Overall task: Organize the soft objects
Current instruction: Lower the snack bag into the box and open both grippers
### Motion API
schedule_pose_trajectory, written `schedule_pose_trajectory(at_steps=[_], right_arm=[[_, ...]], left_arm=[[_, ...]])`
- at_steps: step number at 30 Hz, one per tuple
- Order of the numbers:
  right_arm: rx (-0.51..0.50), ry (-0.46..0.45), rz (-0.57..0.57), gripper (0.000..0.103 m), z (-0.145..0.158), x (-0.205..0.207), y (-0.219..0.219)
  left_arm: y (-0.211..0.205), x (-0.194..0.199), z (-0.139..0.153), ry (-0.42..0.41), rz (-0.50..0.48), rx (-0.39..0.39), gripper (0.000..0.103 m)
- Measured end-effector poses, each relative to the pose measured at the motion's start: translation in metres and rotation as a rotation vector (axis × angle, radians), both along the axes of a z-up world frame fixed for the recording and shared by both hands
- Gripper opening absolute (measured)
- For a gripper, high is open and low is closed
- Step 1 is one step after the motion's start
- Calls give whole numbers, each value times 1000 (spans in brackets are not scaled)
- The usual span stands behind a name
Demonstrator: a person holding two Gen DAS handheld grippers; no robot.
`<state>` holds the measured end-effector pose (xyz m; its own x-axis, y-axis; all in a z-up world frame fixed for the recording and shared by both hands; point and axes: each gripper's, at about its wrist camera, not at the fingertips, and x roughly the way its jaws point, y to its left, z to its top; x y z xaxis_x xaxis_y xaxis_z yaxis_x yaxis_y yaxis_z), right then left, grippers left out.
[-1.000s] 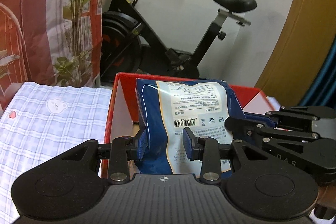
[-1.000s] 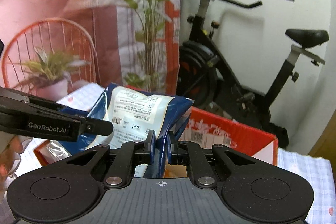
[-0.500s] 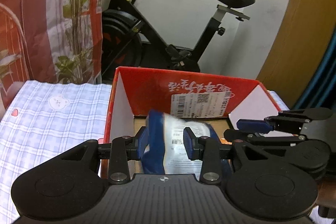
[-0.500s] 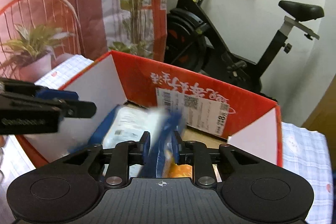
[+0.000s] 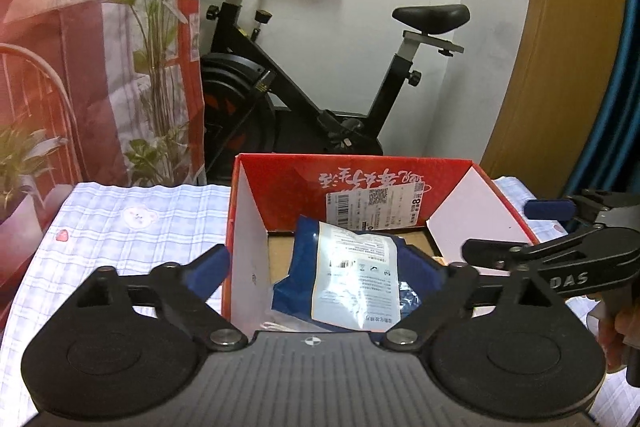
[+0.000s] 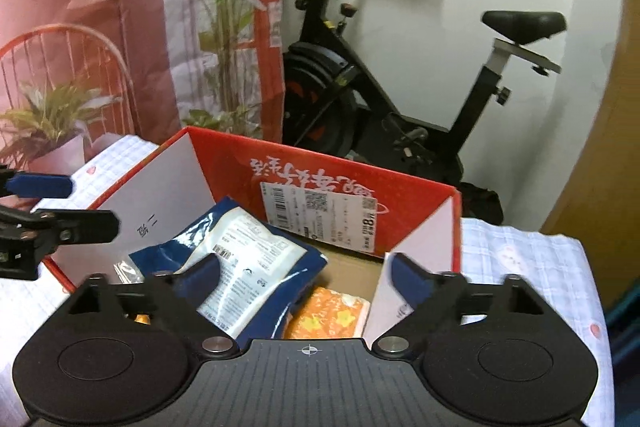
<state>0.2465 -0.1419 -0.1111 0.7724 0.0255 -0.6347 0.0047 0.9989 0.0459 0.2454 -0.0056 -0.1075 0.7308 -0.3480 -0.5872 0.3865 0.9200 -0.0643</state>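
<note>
A blue and white soft bag [image 5: 352, 275] [image 6: 248, 259] lies loose inside the red cardboard box [image 5: 288, 195] [image 6: 224, 163], leaning on other packs. An orange pack [image 6: 328, 319] lies beside it on the box floor. My left gripper [image 5: 326, 269] hangs over the box's near-left corner, its jaws opening wide, with no pad touching the bag. My right gripper [image 6: 304, 273] stands over the near-right side, jaws likewise opening, gripping nothing. Each gripper shows in the other's view: the right gripper [image 5: 520, 231] and the left gripper [image 6: 68, 205].
The box sits on a light checked cloth [image 5: 132, 227] [image 6: 520, 259]. Behind it stands a black exercise bike [image 5: 304, 87] [image 6: 380, 99], with a plant-printed red curtain [image 5: 100, 47] on the left and a wooden panel [image 5: 560, 67] on the right. A hand [image 5: 616, 327] holds the right gripper.
Both grippers held the bag upright over the box, lowered it in, then let go. Their jaws now stand wide apart and the bag lies in the box.
</note>
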Motion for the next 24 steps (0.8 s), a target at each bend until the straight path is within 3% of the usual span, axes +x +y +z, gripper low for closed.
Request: schedule_pose_trajectory(at_steps=[4, 13, 24], right_arm=[[50, -11, -48, 103, 7, -15, -9], [27, -52, -84, 103, 17, -57, -11], [23, -122, -80, 103, 22, -115, -1]], left_arm=[[4, -8, 6, -4, 19, 22, 98], [22, -44, 22, -34, 43, 24, 99], [37, -99, 5, -25, 46, 18, 99]])
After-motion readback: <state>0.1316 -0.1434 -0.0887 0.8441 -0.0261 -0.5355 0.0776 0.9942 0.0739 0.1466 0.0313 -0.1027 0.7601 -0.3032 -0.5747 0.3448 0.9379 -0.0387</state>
